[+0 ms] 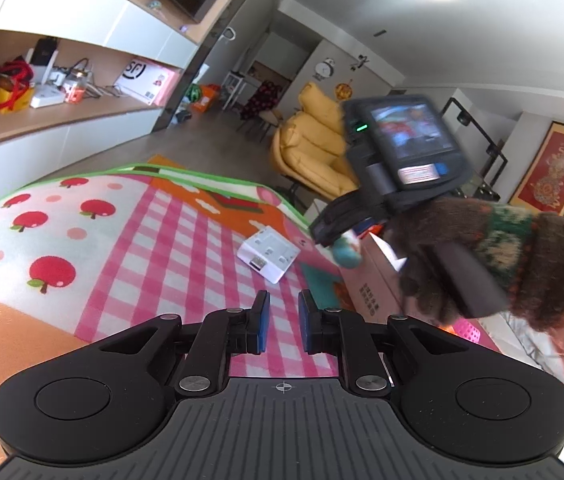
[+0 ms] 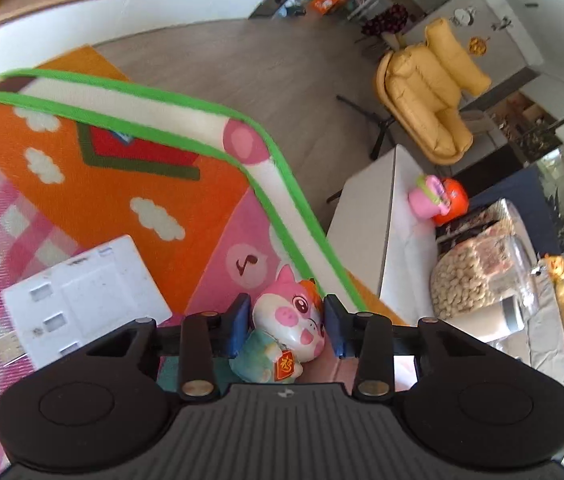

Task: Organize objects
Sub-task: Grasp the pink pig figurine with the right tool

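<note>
My right gripper (image 2: pixel 286 326) is shut on a pink and white pig figurine (image 2: pixel 290 328) with a teal body, held above the play mat's right edge. In the left wrist view the right gripper (image 1: pixel 332 230) hangs over a cardboard box (image 1: pixel 370 280), the teal part of the figurine (image 1: pixel 346 254) showing at its tip. My left gripper (image 1: pixel 284 306) is empty, its blue pads a narrow gap apart, low over the pink checked mat (image 1: pixel 169 240). A white power strip (image 1: pixel 267 254) lies on the mat ahead of it and also shows in the right wrist view (image 2: pixel 81 300).
A white low table (image 2: pixel 366 240) stands right of the mat with a pink and orange toy (image 2: pixel 438 200) on it. A yellow armchair (image 2: pixel 430 88) stands beyond. A shelf unit (image 1: pixel 61 112) with clutter runs along the far left wall. A pink basket (image 1: pixel 468 330) sits by the box.
</note>
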Demonstrator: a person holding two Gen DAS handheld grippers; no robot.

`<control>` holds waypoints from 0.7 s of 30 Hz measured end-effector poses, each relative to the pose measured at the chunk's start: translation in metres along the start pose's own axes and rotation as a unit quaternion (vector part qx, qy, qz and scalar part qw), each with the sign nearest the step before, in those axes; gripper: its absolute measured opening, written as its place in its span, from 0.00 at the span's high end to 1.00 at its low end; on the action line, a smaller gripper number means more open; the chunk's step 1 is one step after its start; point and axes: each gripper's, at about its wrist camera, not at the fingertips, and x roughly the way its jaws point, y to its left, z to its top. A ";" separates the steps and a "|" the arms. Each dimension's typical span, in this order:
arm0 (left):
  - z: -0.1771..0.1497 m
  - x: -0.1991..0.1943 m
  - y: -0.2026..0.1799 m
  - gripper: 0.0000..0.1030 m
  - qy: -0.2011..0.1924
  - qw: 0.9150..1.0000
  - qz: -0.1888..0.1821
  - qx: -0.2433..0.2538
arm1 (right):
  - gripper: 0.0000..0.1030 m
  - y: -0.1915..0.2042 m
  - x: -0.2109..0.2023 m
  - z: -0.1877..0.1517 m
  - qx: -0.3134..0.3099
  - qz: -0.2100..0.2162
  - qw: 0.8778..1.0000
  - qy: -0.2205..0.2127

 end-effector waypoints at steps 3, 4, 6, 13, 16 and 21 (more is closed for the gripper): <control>0.001 -0.001 0.002 0.84 -0.002 1.000 0.001 -0.006 | 0.62 -0.013 -0.037 -0.013 0.024 0.051 0.998 -0.026; 0.002 -0.001 0.003 0.84 -0.003 1.000 0.001 -0.007 | 0.62 -0.016 -0.052 -0.022 0.030 0.071 0.996 -0.035; 0.002 -0.002 0.004 0.84 -0.006 1.000 0.003 -0.008 | 0.62 -0.021 -0.082 -0.047 0.041 0.116 0.991 -0.049; 0.000 0.000 0.001 0.84 -0.003 1.000 0.012 0.003 | 0.62 -0.034 -0.149 -0.153 0.090 0.215 0.970 -0.060; -0.001 0.001 -0.003 0.84 0.004 1.000 0.017 0.011 | 0.62 -0.042 -0.154 -0.193 0.130 0.226 0.964 -0.056; -0.003 0.008 -0.022 0.84 0.047 0.997 0.018 0.056 | 0.62 -0.053 -0.140 -0.235 0.182 0.222 0.956 -0.056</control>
